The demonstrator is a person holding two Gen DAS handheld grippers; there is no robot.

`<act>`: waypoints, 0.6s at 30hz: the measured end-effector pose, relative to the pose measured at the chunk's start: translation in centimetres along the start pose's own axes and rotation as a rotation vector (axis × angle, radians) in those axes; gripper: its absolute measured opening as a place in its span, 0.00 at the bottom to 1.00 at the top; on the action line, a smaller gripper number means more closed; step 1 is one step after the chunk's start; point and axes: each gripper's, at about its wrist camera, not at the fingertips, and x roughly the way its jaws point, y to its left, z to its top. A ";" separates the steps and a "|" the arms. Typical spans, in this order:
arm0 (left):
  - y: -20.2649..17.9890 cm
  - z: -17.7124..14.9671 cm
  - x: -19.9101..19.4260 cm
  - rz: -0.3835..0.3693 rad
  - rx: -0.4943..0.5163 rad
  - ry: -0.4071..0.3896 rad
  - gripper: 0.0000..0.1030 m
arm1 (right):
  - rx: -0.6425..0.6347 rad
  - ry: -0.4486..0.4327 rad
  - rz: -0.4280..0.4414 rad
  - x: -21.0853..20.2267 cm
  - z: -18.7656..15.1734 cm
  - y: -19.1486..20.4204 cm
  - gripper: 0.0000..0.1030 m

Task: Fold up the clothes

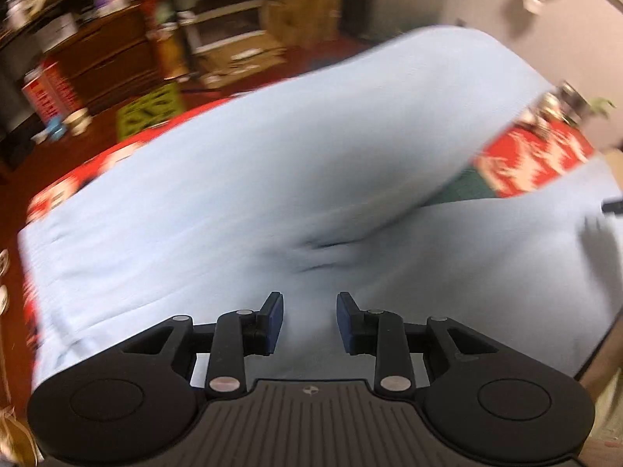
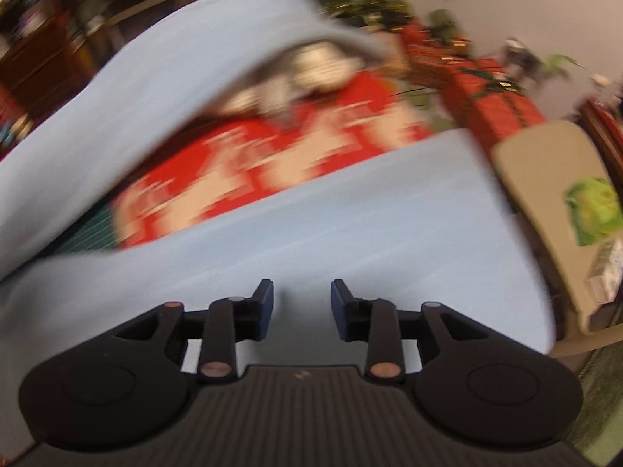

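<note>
A pair of light blue trousers lies spread on a red and white patterned tablecloth, its two legs splitting at a creased crotch in the middle. My left gripper hovers open just above the near part of the cloth, nothing between its fingers. In the right wrist view the same light blue trousers fill the foreground, one leg arching up at the left. My right gripper is open over the near leg, holding nothing. Both views are motion-blurred.
The red patterned tablecloth shows between the trouser legs. A beige chair back with a green item stands at the right. Dark wooden drawers, shelving and a green crate stand beyond the table's far left.
</note>
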 end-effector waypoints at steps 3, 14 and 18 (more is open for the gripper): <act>-4.6 1.6 1.3 -0.019 0.016 0.019 0.29 | 0.051 -0.047 -0.035 0.3 2.7 -7.1 0.36; -15.7 6.2 5.1 0.077 -0.057 0.091 0.32 | -0.028 -0.044 0.078 6.6 10.1 -18.9 0.56; -16.2 6.3 4.8 0.115 -0.063 0.116 0.32 | -0.036 -0.023 0.190 8.5 11.2 -20.3 0.56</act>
